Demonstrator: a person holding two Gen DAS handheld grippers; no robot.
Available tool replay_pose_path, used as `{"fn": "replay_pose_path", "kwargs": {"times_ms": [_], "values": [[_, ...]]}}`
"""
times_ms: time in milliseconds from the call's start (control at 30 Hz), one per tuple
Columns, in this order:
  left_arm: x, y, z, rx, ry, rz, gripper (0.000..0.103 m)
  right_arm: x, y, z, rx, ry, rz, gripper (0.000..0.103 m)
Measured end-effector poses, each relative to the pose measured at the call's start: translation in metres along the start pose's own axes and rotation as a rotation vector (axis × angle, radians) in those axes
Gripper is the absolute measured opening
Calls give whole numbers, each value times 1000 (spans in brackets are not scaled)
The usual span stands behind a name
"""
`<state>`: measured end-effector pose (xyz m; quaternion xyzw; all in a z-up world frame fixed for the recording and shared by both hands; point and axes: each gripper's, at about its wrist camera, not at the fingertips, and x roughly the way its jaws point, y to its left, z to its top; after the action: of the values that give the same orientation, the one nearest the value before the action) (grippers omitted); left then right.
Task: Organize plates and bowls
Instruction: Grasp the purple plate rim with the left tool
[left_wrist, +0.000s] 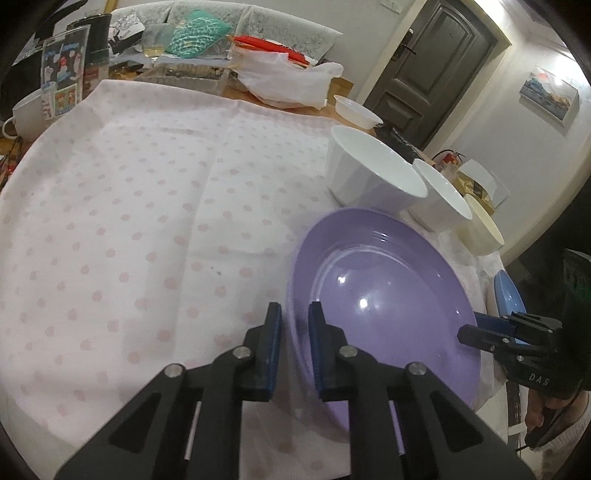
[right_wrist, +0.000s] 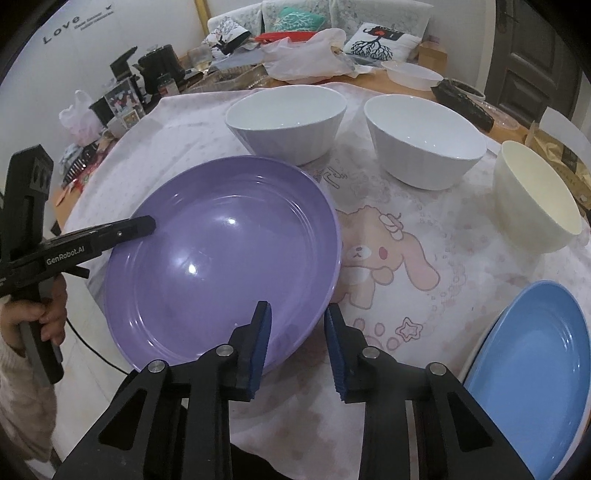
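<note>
Both grippers are clamped on the purple plate (right_wrist: 221, 254), one at each side of its rim. The right gripper (right_wrist: 297, 325) has the near-right edge of the plate pinched between its blue pads, and the left gripper (left_wrist: 295, 332) has its jaws pressed onto the opposite, left edge, one finger lying over the rim on the inside. A hand (right_wrist: 44, 314) in a pale knitted sleeve holds the left gripper's handle at the far left.

The plate sits on a pink dotted tablecloth (left_wrist: 129, 221) with a cartoon rabbit (right_wrist: 380, 254) printed just to the plate's right. At the near right a blue plate (right_wrist: 535, 354) lies by the table's edge.

Behind the purple plate stand two white bowls (right_wrist: 288, 122) (right_wrist: 424, 140) side by side, and a cream bowl (right_wrist: 535, 203) further right, all upright and apart from each other. Past them the far end of the table is crowded: a shallow white dish (right_wrist: 410, 75), plastic bags (right_wrist: 306, 55), a glass (left_wrist: 64, 66).
</note>
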<state>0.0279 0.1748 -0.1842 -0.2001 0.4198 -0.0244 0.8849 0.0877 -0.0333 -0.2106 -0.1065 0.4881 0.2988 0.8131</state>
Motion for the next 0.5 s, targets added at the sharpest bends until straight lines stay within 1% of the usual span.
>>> {"fn": "replay_pose_path", "kwargs": {"times_ms": [100, 500], "values": [[0, -5, -1, 19, 1, 21, 12, -2, 0, 0, 7, -11, -3, 24], [-12, -23, 2, 51, -14, 22, 12, -19, -9, -5, 28, -54, 7, 24]]}}
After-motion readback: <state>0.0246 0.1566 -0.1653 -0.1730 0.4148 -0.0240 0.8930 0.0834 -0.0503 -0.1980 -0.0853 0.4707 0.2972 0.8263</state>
